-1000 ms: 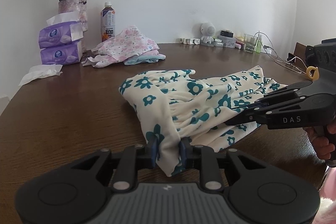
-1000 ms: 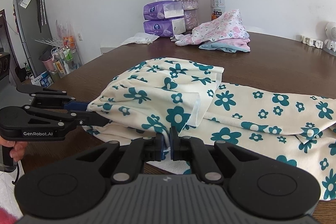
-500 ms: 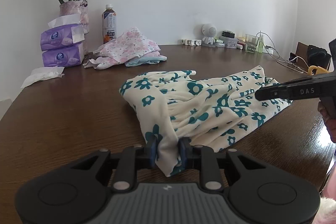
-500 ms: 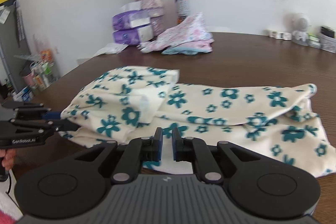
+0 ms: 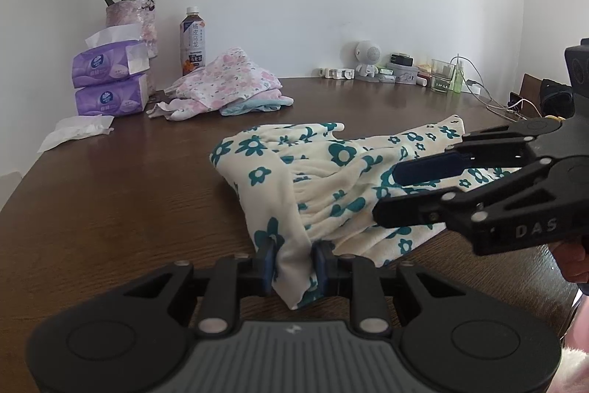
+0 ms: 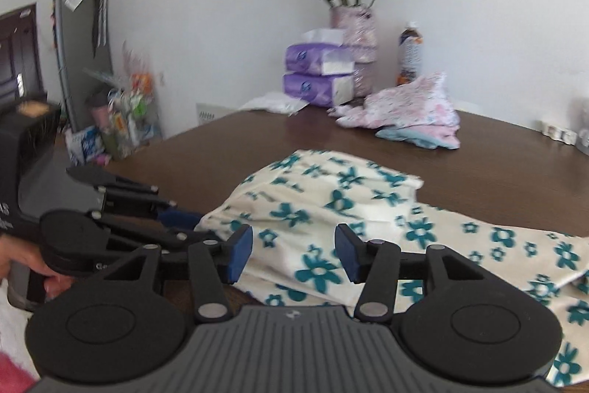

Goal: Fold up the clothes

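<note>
— Across the brown tabletop (image 5: 110,194), what lies there?

— Mostly a cream garment with teal flowers (image 5: 331,172), spread out with one end folded over on itself. Behind it, a small heap of pink floral clothes (image 5: 224,80) near the wall.

— And the claws?

— Left claw (image 5: 293,264) is closed on a bunched corner of the garment at the near edge. Right claw (image 6: 293,255) hangs spread wide above the cloth, nothing between its blue pads (image 6: 239,255).

— Anything smaller?

— Two purple tissue packs (image 5: 110,78) stacked, a vase of dried roses (image 5: 132,24), a drink bottle (image 5: 192,41).
</note>
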`<state>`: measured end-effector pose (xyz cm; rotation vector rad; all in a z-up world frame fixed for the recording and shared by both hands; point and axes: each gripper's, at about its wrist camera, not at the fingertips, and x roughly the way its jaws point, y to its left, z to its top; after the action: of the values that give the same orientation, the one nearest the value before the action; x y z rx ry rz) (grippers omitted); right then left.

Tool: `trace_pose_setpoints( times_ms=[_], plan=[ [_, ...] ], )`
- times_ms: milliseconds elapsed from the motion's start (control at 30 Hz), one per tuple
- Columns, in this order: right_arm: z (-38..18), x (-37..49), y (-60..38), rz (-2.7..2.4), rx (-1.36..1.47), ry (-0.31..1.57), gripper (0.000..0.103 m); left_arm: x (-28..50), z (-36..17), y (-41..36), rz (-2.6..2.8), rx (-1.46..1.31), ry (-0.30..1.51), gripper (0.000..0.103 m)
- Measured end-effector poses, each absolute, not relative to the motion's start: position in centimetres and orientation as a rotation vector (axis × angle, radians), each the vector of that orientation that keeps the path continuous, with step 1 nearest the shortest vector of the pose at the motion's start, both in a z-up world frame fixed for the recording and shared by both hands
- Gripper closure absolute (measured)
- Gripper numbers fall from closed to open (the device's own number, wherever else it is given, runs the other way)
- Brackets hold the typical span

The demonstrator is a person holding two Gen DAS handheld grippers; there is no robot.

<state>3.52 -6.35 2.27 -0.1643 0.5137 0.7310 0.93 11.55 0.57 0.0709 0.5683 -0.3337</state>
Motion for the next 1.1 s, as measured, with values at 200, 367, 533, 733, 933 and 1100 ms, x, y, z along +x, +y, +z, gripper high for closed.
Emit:
trace_pose_setpoints(
  times_ms=[200,367,533,733,933,1100],
  plan=[
    [0.5,4.6,-5.9,0.656,-0.226,0.582,0.076,1.0,0.6,11.6,-0.336,0.062,0.572,0.082],
    [0.4,5.0,-6.8,0.671,-0.19,0.604,0.087,1.1,0.6,11.8,-0.337,0.049,0.578,0.081],
    [0.3,5.5,-7.8,0.689,-0.143,0.619,0.088,1.3,0.6,12.2,-0.337,0.012,0.591,0.079],
    [0.2,5.6,-8.7,0.693,-0.11,0.624,0.088,0.9,1.1,12.4,-0.325,-0.022,0.588,0.072],
    [0.1,6.1,-9.0,0.712,-0.087,0.633,0.088,-0.1,2.1,13.4,-0.331,-0.104,0.563,0.066],
    [0.1,6.3,-9.2,0.723,-0.078,0.635,0.088,0.3,3.8,13.4,-0.395,-0.193,0.493,0.067]
  ],
)
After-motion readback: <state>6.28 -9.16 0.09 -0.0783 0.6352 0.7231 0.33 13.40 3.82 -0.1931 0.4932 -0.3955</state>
